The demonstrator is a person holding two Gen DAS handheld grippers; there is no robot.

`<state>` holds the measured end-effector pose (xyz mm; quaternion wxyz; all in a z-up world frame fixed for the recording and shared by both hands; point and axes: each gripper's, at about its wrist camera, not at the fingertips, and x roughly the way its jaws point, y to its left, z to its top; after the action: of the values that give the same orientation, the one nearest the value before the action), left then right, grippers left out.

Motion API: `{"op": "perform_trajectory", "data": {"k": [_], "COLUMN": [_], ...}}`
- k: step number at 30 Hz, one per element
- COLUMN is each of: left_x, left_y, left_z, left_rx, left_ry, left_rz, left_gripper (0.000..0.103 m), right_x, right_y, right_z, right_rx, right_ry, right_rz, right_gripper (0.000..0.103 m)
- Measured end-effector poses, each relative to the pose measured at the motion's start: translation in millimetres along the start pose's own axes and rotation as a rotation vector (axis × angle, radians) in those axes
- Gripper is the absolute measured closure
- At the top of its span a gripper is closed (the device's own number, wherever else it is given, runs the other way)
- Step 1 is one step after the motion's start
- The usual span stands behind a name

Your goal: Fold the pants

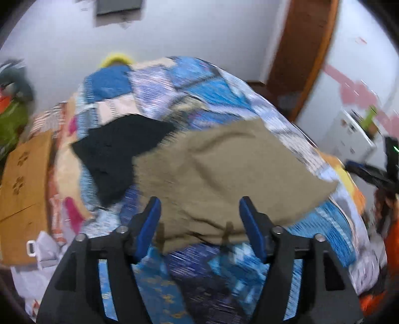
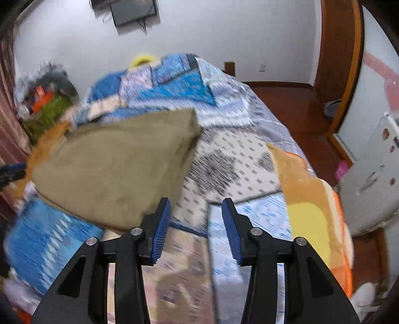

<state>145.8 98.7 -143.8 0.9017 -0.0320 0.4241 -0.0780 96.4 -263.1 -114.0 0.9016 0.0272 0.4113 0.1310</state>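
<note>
Left wrist view showed my left tool (image 1: 199, 206) spread wide over the khaki pants (image 1: 224, 169) lying on the patterned bed (image 1: 187, 82); my right tool (image 2: 195, 206) was spread too, beside the pants (image 2: 112, 162).

Patchwork quilt (image 2: 239, 159) on bed; black garment (image 1: 119, 152); wall TV (image 2: 134, 11)

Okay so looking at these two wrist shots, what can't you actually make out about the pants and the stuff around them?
- Khaki pants: motion blur in both views hides seams and fold count.
- Black garment, left wrist view: partly under the pants, type unclear.
- Left gripper: whether its open fingers touch the cloth, blurred.
- Right gripper: open beside the pants' edge; contact unclear.
</note>
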Motion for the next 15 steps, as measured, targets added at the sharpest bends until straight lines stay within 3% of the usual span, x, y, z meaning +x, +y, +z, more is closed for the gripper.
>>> {"op": "perform_trajectory", "data": {"k": [4,8,12,15], "left_x": [12.0,36.0,52.3,66.4], "left_y": [32.7,57.2,44.3,30.4], "left_z": [11.2,6.4,-1.0,-11.5], "left_rx": [-0.114,-0.259,-0.222,-0.143], "left_ry": [0.013,0.078,0.121,0.168], "left_rz": [0.051,-0.009,-0.034,0.022], "left_gripper": [0.035,0.035,0.034,0.033], "right_x": [7.4,29.1,52.6,72.3], "right_y": [23.7,49.4,73.8,88.5], "right_z": [15.0,19.7,17.4,11.9], "right_rx": [0.008,0.012,-0.022,-0.074], "right_ry": [-0.029,0.002,0.062,0.127], "right_rz": [0.128,0.239,0.295,0.29], "right_gripper": [0.048,0.047,0.047,0.048]}}
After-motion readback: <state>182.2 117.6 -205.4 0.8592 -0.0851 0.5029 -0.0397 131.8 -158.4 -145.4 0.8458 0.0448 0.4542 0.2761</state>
